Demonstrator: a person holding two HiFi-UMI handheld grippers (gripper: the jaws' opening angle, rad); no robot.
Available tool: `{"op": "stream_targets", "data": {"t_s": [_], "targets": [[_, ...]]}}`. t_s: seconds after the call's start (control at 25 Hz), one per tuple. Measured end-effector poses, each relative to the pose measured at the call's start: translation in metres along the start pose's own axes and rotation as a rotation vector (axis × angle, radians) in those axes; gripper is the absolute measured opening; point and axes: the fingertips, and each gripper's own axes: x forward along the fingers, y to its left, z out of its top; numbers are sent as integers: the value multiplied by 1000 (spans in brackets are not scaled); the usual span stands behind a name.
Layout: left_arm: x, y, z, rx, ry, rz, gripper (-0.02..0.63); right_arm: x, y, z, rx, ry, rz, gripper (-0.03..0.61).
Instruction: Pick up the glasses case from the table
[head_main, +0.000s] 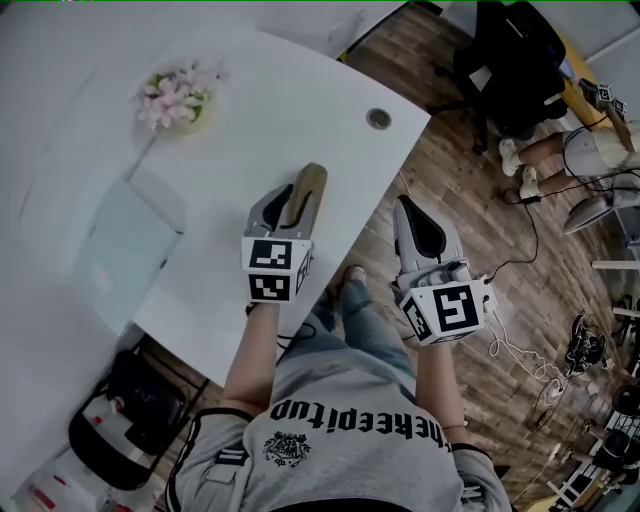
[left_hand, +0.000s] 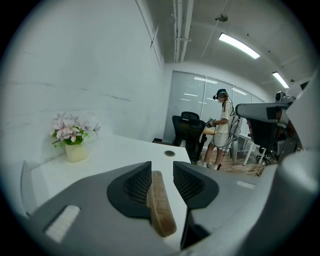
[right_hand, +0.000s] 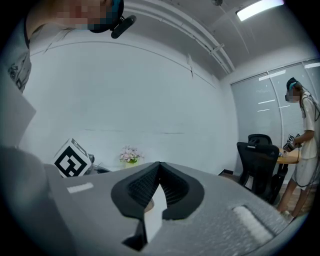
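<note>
The left gripper (left_hand: 162, 168) is clamped on the tan glasses case (left_hand: 161, 207) over the white table (head_main: 300, 90); the right gripper (right_hand: 159, 165) has its jaws together, empty.

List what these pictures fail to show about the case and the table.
- Tan woven glasses case: head view, its rear half is covered by the grey left tool.
- Its height above the white table: head view looks steeply down, so cannot tell.
- Pale rectangular sheet: head view, washed out near the edge, unidentifiable.
- Small round dark fitting: head view, too small to identify.
</note>
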Motion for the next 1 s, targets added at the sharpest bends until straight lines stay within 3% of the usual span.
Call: {"op": "stream_targets", "data": {"t_s": [0.56,1.0], "targets": [[46,7,-47,17,189,34,290,20,-28,-17,16,61,24,2],[64,12,-69,-7,268,71,330,26,-45,-22,20,81,37,2]]}}
